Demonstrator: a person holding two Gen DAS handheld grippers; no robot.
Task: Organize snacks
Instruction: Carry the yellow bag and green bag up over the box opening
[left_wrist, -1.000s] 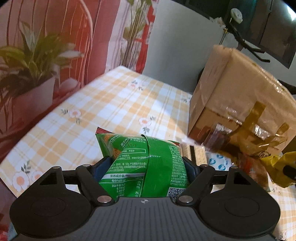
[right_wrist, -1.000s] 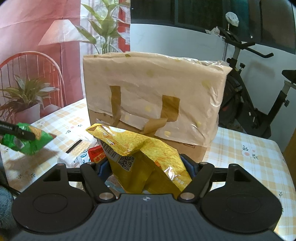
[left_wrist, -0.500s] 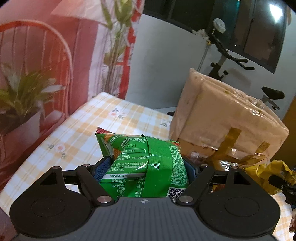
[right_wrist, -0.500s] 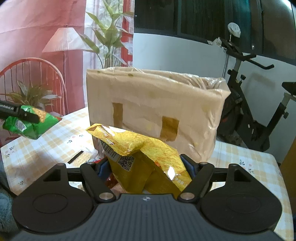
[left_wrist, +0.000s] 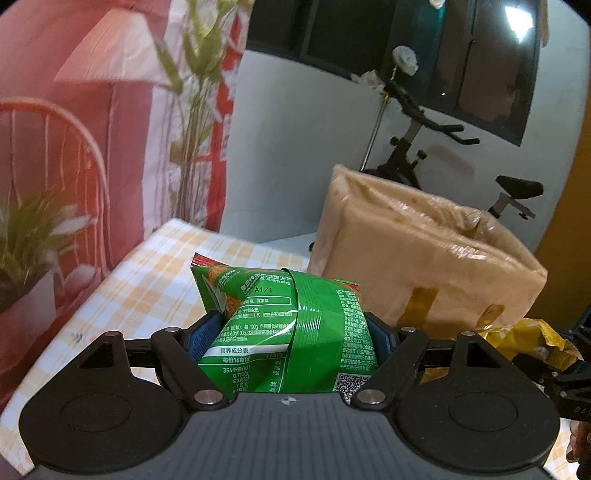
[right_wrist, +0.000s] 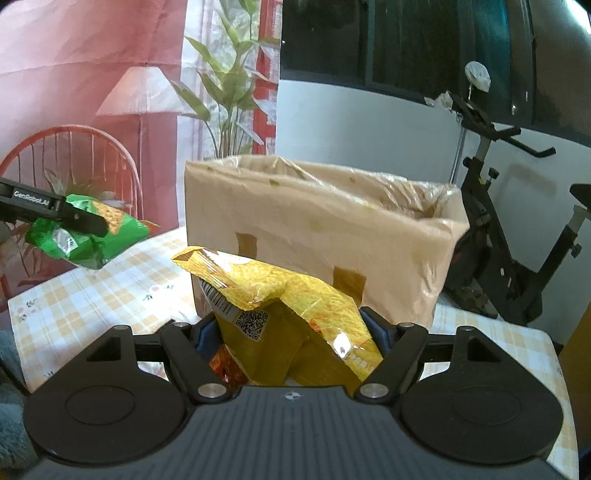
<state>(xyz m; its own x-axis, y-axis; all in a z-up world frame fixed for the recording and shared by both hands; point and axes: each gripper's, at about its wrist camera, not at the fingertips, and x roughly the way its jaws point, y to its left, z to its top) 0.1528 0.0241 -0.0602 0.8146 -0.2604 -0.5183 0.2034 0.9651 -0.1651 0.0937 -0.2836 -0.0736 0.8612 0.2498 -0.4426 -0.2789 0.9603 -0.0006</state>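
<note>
My left gripper (left_wrist: 291, 332) is shut on a green snack bag (left_wrist: 288, 332) and holds it in the air above the checked table (left_wrist: 147, 288). The same bag (right_wrist: 92, 236) and left gripper show at the left of the right wrist view. My right gripper (right_wrist: 291, 332) is shut on a yellow snack bag (right_wrist: 288, 310), also lifted; it also shows at the right edge of the left wrist view (left_wrist: 524, 332). A tall cardboard box (right_wrist: 332, 236) lined with clear plastic stands on the table just beyond both bags, its top open.
An exercise bike (right_wrist: 509, 258) stands behind the table at the right. A red chair (right_wrist: 74, 155) and a potted plant (left_wrist: 33, 251) stand at the left. A red-orange packet (right_wrist: 225, 365) lies under the yellow bag.
Both grippers have risen with their bags, so the box's open top now shows. The snacks on the table by the box have dropped out of view.
</note>
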